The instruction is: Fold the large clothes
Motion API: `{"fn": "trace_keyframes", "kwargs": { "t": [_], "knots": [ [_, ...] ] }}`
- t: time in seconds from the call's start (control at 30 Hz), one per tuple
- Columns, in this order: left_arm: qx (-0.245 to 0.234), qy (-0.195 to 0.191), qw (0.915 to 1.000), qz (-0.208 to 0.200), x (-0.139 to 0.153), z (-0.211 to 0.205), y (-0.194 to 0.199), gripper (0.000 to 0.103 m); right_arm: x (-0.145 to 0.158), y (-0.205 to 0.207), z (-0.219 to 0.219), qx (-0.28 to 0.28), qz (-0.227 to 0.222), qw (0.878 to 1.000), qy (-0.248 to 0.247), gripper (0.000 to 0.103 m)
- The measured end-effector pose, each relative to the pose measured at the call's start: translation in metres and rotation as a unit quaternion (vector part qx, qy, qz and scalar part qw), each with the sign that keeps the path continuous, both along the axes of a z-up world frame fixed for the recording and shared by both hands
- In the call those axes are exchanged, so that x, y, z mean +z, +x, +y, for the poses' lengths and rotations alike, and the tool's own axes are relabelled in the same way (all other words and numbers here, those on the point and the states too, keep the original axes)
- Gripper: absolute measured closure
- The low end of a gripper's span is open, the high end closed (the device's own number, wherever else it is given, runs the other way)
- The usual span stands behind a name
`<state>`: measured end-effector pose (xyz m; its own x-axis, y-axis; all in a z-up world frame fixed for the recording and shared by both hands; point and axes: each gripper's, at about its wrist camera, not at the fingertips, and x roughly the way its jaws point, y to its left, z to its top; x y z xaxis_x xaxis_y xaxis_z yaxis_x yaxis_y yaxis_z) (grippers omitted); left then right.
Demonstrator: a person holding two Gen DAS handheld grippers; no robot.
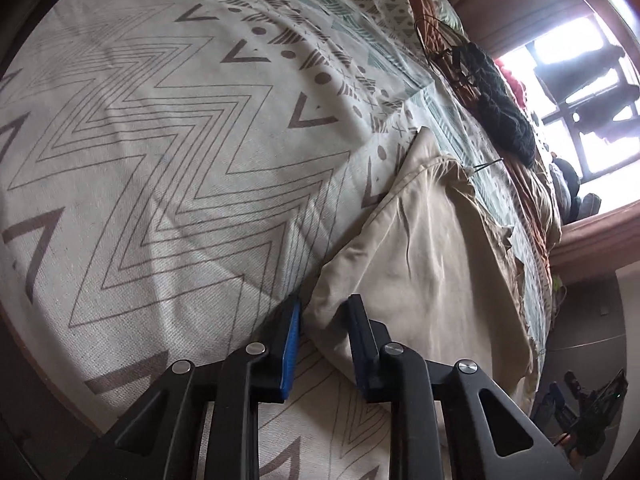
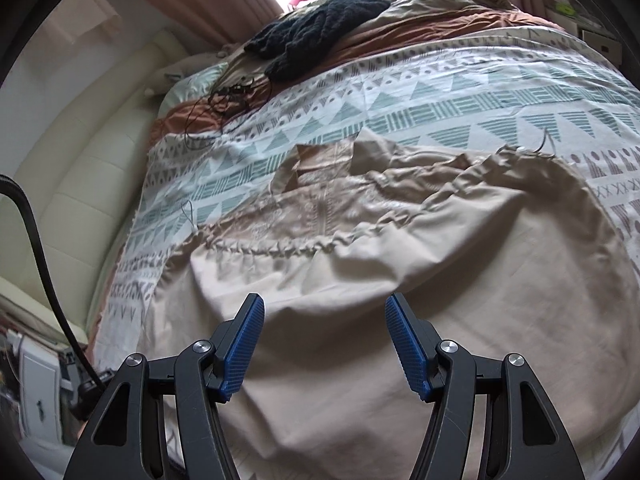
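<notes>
A large beige garment (image 2: 360, 264) with a gathered waist and embroidered top lies spread on a patterned bedspread (image 2: 440, 92). In the left wrist view its edge (image 1: 432, 248) runs along the right side. My left gripper (image 1: 324, 312) has its jaws partly closed around a fold of the garment's edge, which bulges between the blue pads. My right gripper (image 2: 324, 312) is wide open and hovers just above the garment's lower part, holding nothing.
A black knit item (image 2: 320, 36) and an orange-brown cloth (image 2: 420, 28) lie at the bed's far end, with thin dark cords (image 2: 224, 100) nearby. A cream padded headboard (image 2: 92, 152) is to the left. A window (image 1: 580, 92) is beyond the bed.
</notes>
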<state>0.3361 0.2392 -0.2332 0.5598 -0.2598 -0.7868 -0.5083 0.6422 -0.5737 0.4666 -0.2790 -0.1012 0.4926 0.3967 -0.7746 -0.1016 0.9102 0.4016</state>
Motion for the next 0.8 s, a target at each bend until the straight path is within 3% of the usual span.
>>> {"fn": "trace_keyframes", "kwargs": {
  "t": [0.4,0.47,0.6,0.7,0.8],
  "knots": [
    [0.012,-0.015,0.9998,-0.002,-0.008,0.004,-0.019,0.085,-0.031,0.047,0.066,0.038,0.035,0.996,-0.078,0.049],
    [0.013,-0.016,0.9998,-0.003,-0.008,0.004,-0.018,0.085,-0.043,0.06,0.075,0.041,0.046,0.993,-0.1,0.056],
    [0.015,-0.024,0.9996,-0.003,-0.011,0.006,-0.02,0.085,-0.071,0.085,0.086,0.033,0.074,0.987,-0.136,0.062],
    [0.015,-0.024,0.9996,-0.003,-0.011,0.006,-0.02,0.085,-0.09,0.099,0.09,0.03,0.1,0.984,-0.141,0.071],
    [0.016,-0.026,0.9995,-0.002,-0.012,0.007,-0.021,0.085,-0.096,0.108,0.094,0.032,0.096,0.982,-0.158,0.091]
  ]
}}
